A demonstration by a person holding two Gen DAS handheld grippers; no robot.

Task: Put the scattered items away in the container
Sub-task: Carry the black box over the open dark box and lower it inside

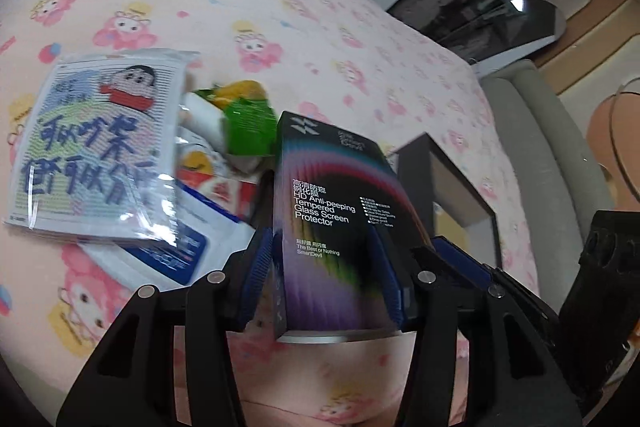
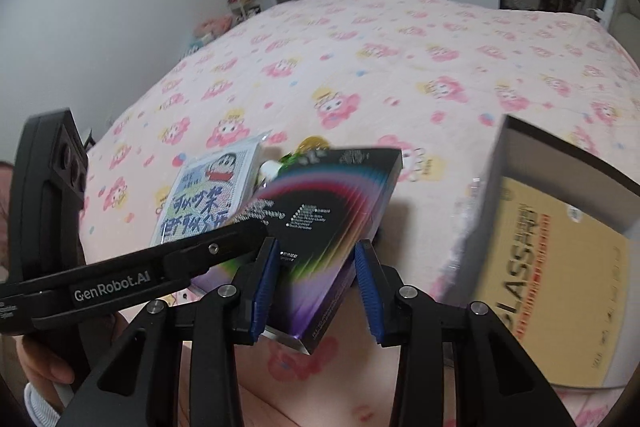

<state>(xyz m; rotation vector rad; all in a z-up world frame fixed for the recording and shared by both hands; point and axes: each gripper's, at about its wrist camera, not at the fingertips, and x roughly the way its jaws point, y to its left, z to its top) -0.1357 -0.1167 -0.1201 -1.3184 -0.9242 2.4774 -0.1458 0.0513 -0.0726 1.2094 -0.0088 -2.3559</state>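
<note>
1. The bed sheet (image 1: 280, 7), pink with cartoon flowers, fills both views and carries everything.
2. The container (image 2: 560, 155), a dark-walled open box, sits at 3 o'clock in the right wrist view. In the left wrist view it is at 2 o'clock, just behind the held box.
3. A yellow book (image 2: 560, 287) lies flat inside the container (only "GLASS" is readable on its cover).
4. A cartoon packet (image 1: 100, 147) in clear wrap lies at 9 o'clock in the left wrist view. It rests on a white-and-blue pack (image 1: 172, 247).
5. The screen protector box (image 1: 332, 227) is black with rainbow arcs. It is off the sheet, tilted, between the scattered heap and the container, not yet inside.
6. The left gripper (image 1: 322, 279) is clenched on the screen protector box, one blue pad pressed to each long side.
7. The right gripper (image 2: 316, 291) is released. The near corner of the box sits between its jaws, and the pad at 4 o'clock stands clear of it.
8. A hand (image 2: 44, 359) shows at 8 o'clock in the right wrist view, holding the left gripper's handle.
9. A green wrapper (image 1: 248, 127) lies at 11 o'clock of the held box, beside the cartoon packet.
</note>
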